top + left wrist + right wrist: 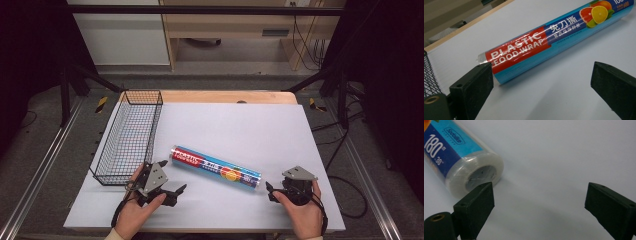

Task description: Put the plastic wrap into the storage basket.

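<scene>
There was one roll of plastic food wrap (216, 169) on the table (260, 125). It lay flat on the white top, slanting, nearer the front edge than the back edge, about in the middle between the left and right edges. Its red end pointed toward the back left, and its clear plastic end pointed toward the front right.

There was one black wire basket (131, 135). It sat along the left edge of the table, reaching to the back left corner, and nothing could be seen in it.

There were two grippers, one in each of the person's hands.

The left gripper (175, 192) was near the front edge, just in front of the basket's near end. Its two black jaws stood wide apart. Nothing was between them. In the left gripper view, the red end of the roll lay just past the jaw on that view's left, and I could not tell if they touched.

The right gripper (270, 192) was near the front right corner. Its jaws were wide apart too, with only bare table between them. In the right gripper view, the clear end of the roll was close behind one jaw, but the jaws did not hold it.
</scene>
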Available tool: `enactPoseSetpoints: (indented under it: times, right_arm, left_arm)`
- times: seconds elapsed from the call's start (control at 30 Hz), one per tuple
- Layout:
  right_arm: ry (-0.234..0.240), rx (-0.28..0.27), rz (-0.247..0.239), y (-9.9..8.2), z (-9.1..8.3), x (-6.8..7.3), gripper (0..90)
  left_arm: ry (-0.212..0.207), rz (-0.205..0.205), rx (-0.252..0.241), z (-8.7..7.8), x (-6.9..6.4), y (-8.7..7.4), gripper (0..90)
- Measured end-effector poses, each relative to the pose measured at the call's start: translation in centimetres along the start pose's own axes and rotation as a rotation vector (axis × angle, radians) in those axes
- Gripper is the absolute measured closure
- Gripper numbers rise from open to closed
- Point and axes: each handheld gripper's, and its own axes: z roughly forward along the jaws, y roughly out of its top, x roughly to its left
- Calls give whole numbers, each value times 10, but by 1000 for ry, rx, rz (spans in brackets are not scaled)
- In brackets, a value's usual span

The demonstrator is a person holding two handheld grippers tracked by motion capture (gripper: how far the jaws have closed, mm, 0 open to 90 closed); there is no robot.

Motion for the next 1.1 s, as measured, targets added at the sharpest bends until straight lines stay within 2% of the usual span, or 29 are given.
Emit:
enactPoseSetpoints:
  times: [0.07, 0.2, 0.33, 0.43, 0.6, 0.7, 0.87, 0.93, 1.1]
  right_arm:
    - [7, -1, -7, 1, -1, 2, 113]
    - [-3, -58, -57, 11, -5, 6, 96]
    - [-24, -82, -153, 31, -13, 16, 87]
    - [22, -82, -226, 47, -18, 27, 107]
    - [142, -42, -368, 82, -22, 43, 110]
    - [206, -9, -425, 99, -18, 52, 83]
    - [322, 57, -494, 111, 4, 64, 104]
    - [338, 93, -525, 110, 17, 69, 112]
    - [386, 172, -546, 108, 47, 78, 117]
  left_arm:
    - [0, -2, 0, 0, 1, 0, 44]
    - [-3, -2, 7, 1, 0, -1, 44]
    - [-9, -5, 14, 3, -2, -2, 44]
    - [-17, 3, 14, 2, -4, -1, 44]
    - [-26, 13, 20, 2, -6, -1, 43]
    - [-35, 16, 29, 2, -5, -2, 43]
    - [-52, 10, 24, 2, -4, -3, 37]
    - [-59, 8, 25, 2, -4, -3, 37]
    - [-63, 9, 25, 3, -5, -3, 37]
